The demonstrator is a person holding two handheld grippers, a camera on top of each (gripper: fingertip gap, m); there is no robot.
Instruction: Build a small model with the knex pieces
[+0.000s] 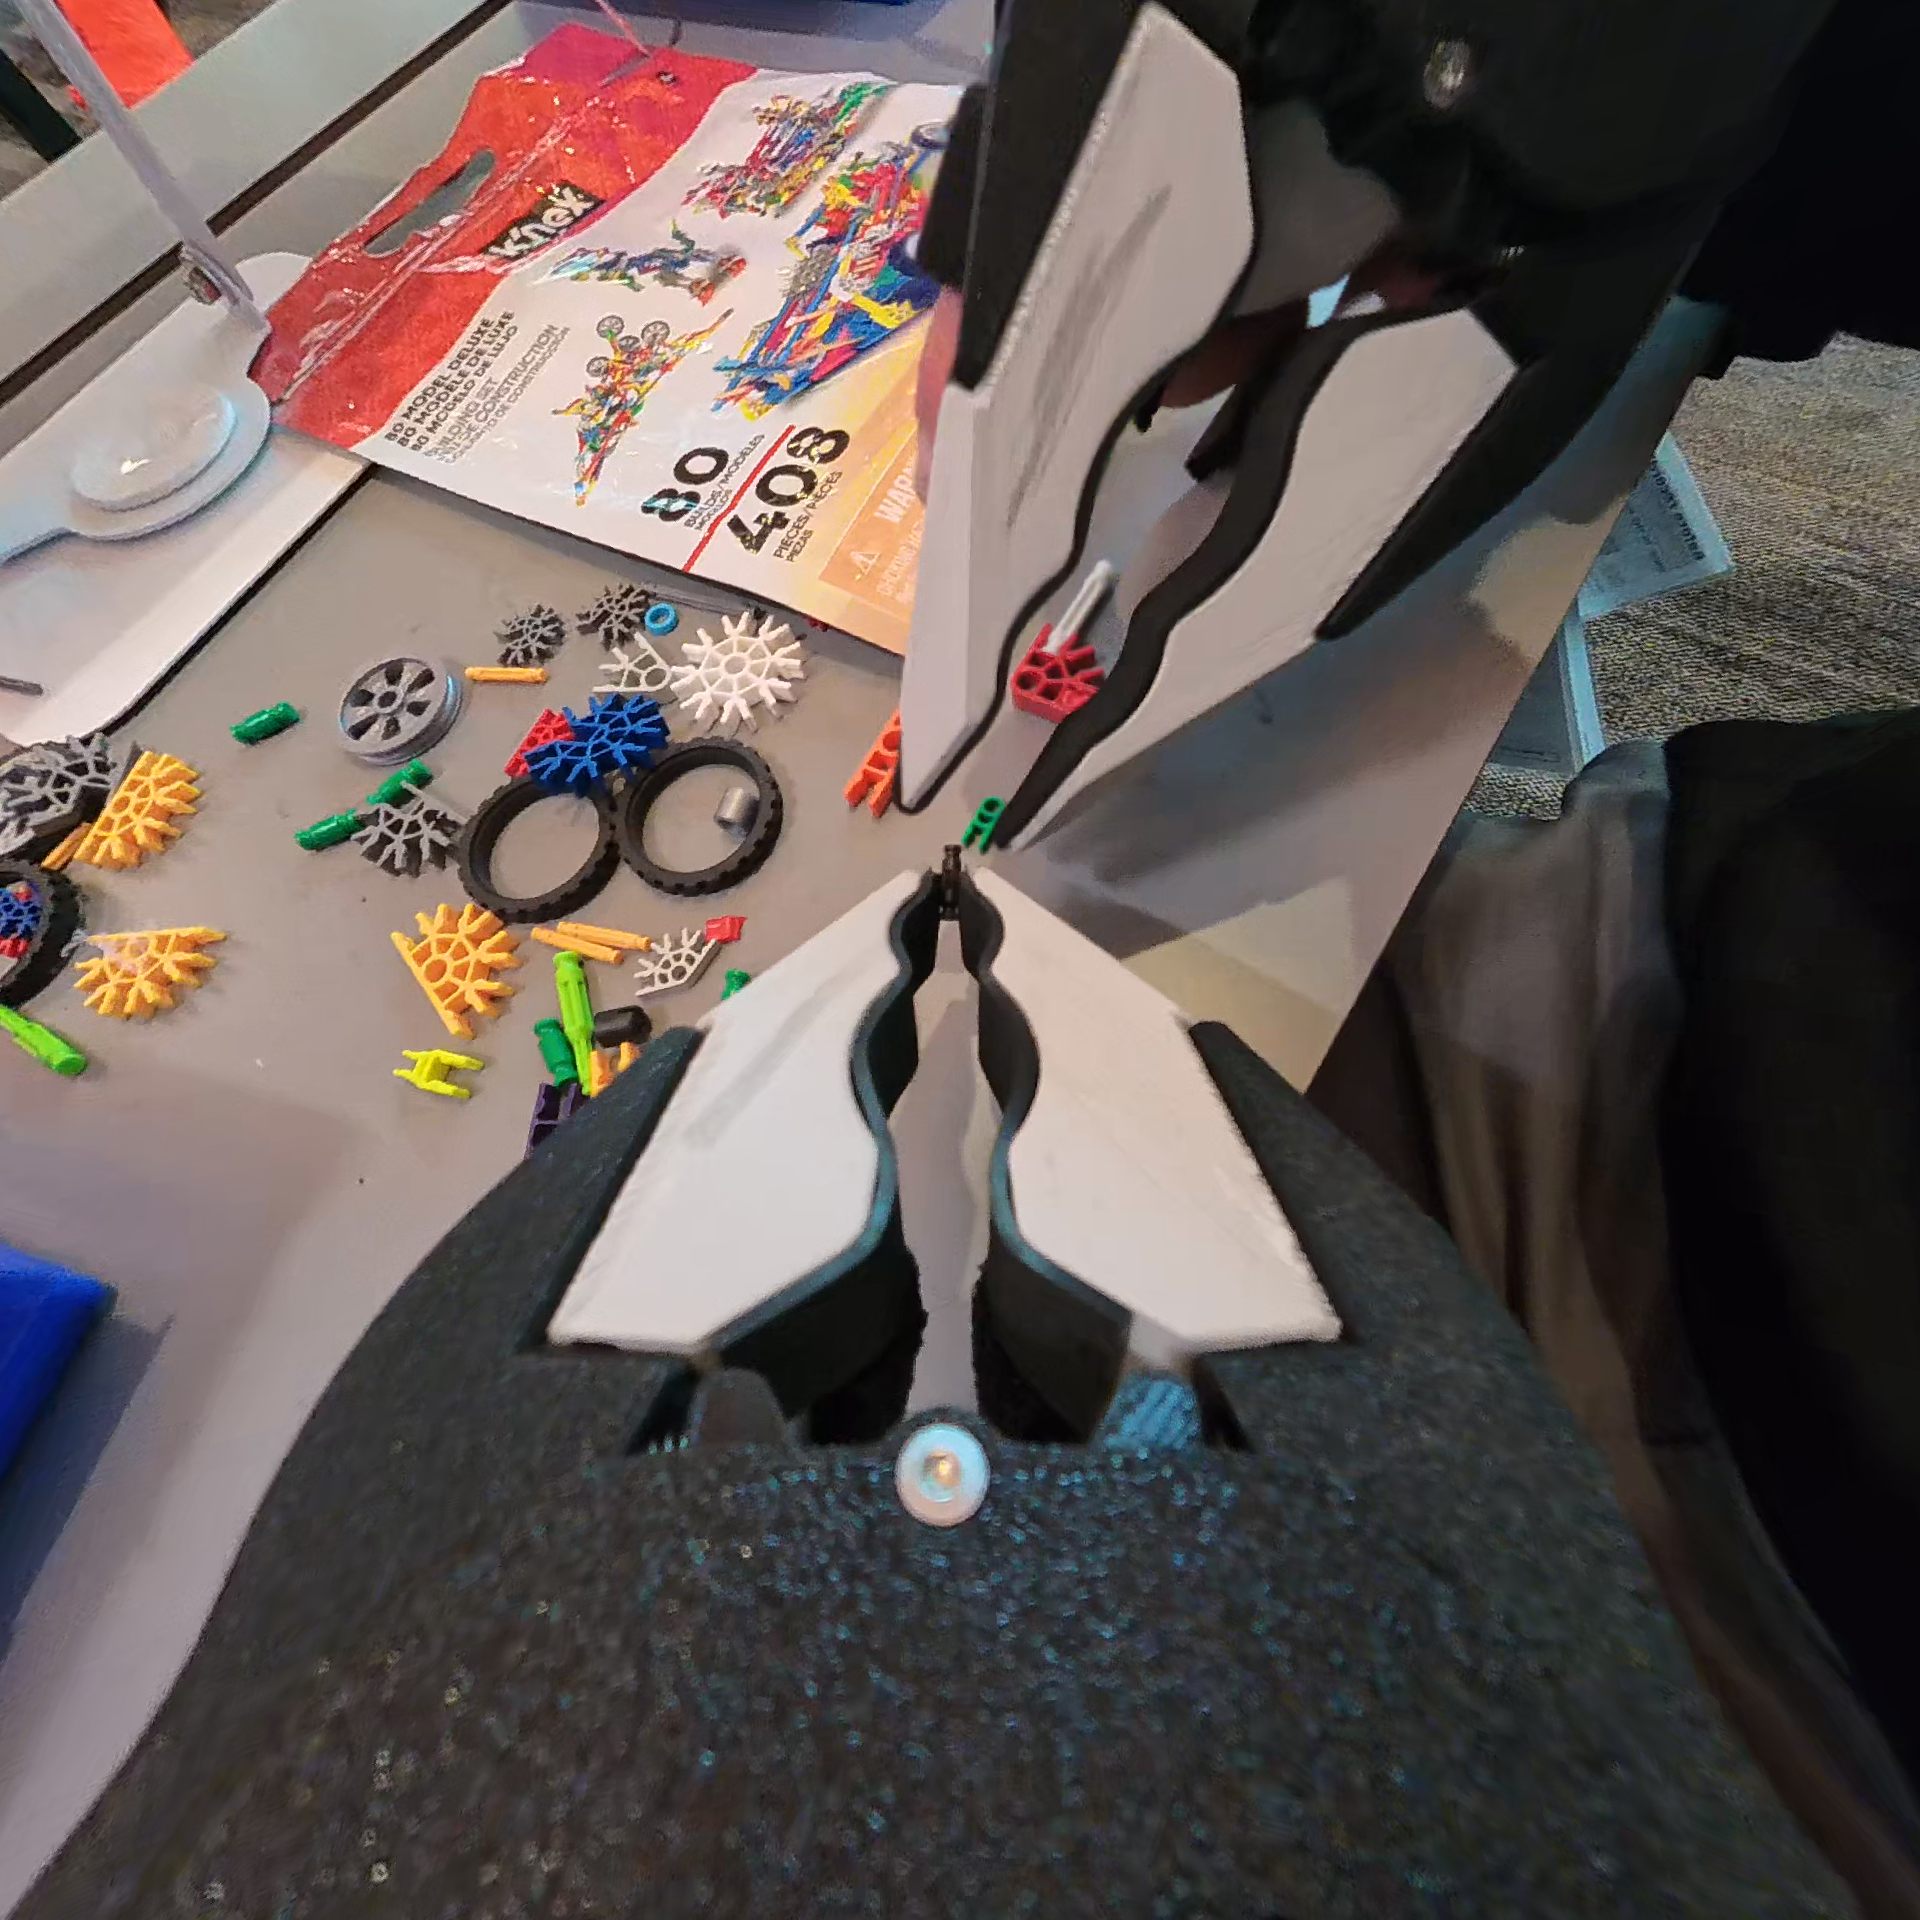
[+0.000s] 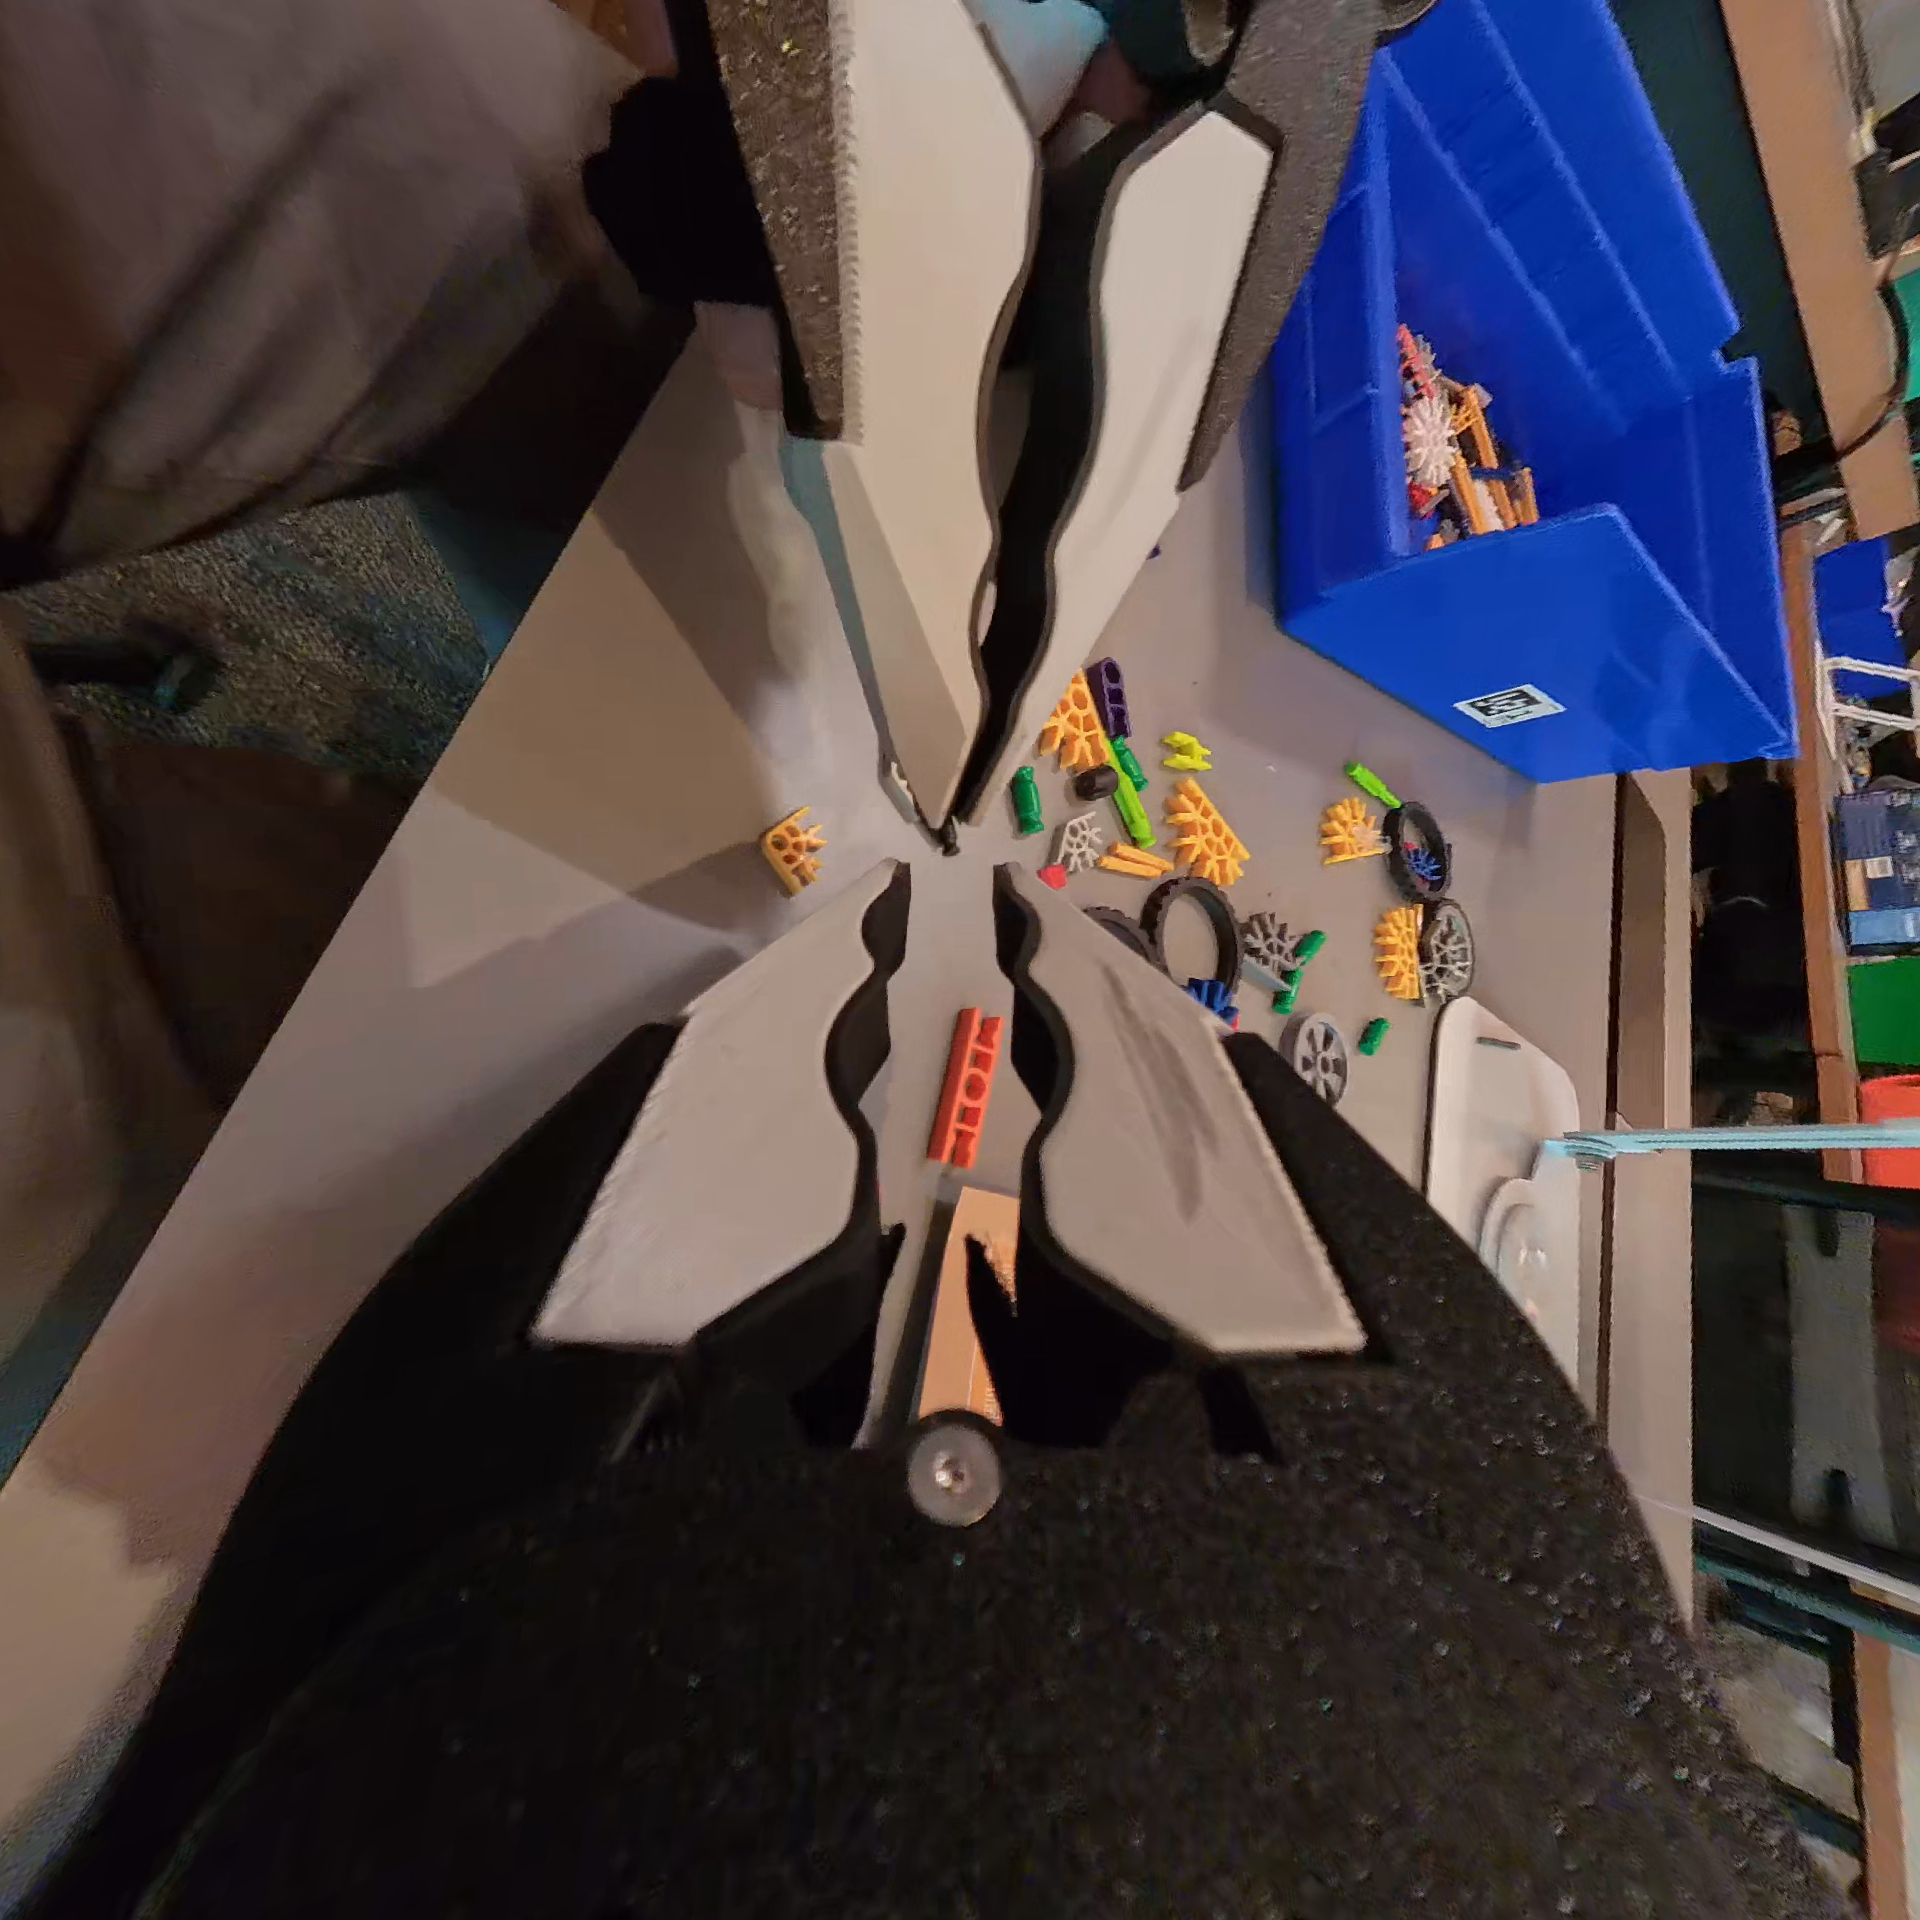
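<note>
A grey desk (image 1: pixel 260 1195) is seen, a blue bin (image 2: pixel 1558 623) at one side and toy parts (image 1: pixel 582 821) strewn across it. A small black rod (image 1: pixel 950 878) is pinched in the narrowed left claw (image 1: pixel 948 883). The right claw (image 2: pixel 951 868) is held partly open, empty, above an orange connector (image 2: pixel 966 1086).

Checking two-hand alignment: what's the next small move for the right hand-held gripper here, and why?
Probably ease the right hand-held gripper slightly forward, jaws kept open, so they bracket the small black pin. The left hand-held gripper is shut on that pin, whose end pokes out past its tips. The right one's open tips sit just short of the pin, not touching it.
</note>
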